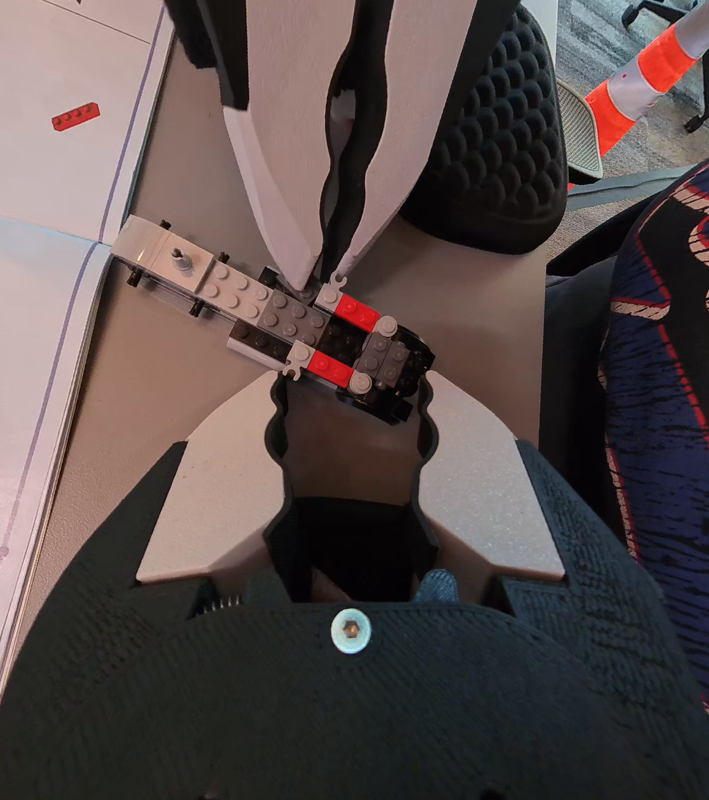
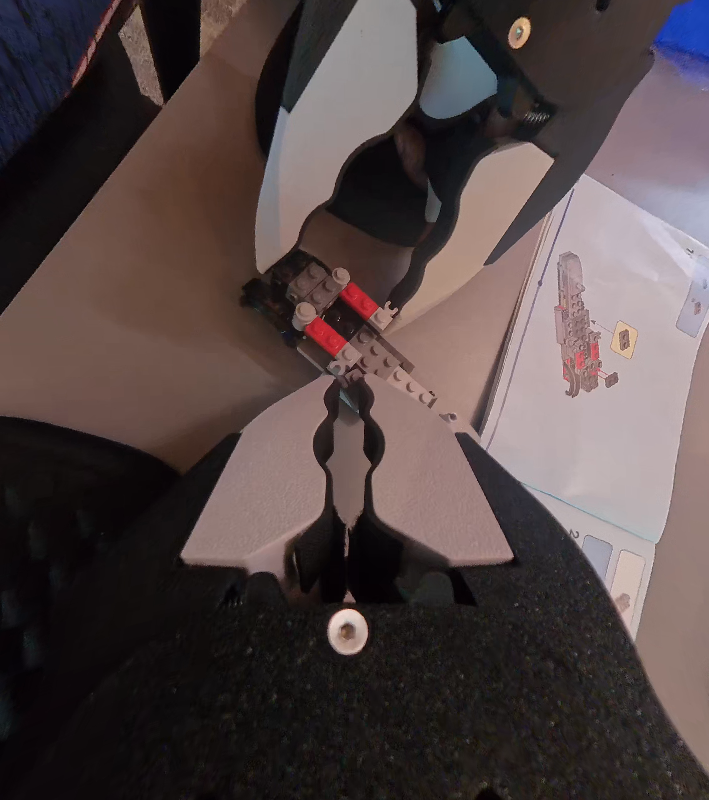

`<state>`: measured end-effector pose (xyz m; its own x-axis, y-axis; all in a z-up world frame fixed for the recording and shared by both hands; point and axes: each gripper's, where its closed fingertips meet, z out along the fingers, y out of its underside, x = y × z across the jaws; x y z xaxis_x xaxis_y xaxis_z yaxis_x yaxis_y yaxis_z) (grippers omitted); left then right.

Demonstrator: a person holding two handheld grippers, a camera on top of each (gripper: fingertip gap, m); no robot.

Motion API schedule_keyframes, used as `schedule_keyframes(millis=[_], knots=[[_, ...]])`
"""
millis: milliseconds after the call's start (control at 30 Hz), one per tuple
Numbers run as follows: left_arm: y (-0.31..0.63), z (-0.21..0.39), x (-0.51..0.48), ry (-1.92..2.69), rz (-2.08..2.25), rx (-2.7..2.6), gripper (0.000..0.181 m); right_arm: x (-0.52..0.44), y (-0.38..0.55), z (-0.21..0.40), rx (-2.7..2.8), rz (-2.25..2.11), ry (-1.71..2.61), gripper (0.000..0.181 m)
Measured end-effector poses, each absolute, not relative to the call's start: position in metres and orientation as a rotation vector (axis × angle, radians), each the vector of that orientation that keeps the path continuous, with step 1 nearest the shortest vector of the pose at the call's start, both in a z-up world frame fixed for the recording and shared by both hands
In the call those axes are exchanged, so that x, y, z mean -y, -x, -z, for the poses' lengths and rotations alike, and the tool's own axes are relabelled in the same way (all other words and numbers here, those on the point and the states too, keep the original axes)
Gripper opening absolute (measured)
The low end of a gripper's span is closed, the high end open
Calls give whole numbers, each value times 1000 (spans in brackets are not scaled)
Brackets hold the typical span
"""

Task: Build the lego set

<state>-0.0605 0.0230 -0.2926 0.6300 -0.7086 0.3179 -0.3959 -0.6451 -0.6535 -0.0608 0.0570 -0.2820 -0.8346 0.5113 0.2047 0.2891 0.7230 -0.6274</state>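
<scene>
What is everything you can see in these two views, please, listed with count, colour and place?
Lego model: one, grey, black and red, on the table between the grippers.
Instruction booklet: one, white, open beside the model.
Table: one, grey-tan.
Textured pad: one, black, behind the right gripper.
Traffic cone: one, orange and white, on the floor.
Patterned garment: blue, red and black, at the table edge.
Left gripper: open, at the model's black end.
Right gripper: nearly closed, tips at the model's edge.

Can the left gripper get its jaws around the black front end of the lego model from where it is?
Probably yes. The left gripper is open, its jaws already flank the lego model at the black end, and nothing lies between them. The right gripper presses the far side, clear of that end.
</scene>
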Motion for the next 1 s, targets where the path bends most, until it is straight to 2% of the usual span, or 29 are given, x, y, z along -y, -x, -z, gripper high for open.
schedule_keyframes(millis=[700, 1000], knots=[[61, 293, -23, 2318, 764, -859, 58, -57, 60, 279, 2322, -991, 797, 12], [61, 293, -23, 2319, 774, -864, 58, -58, 56, 279, 2368, -966, 592, 10]])
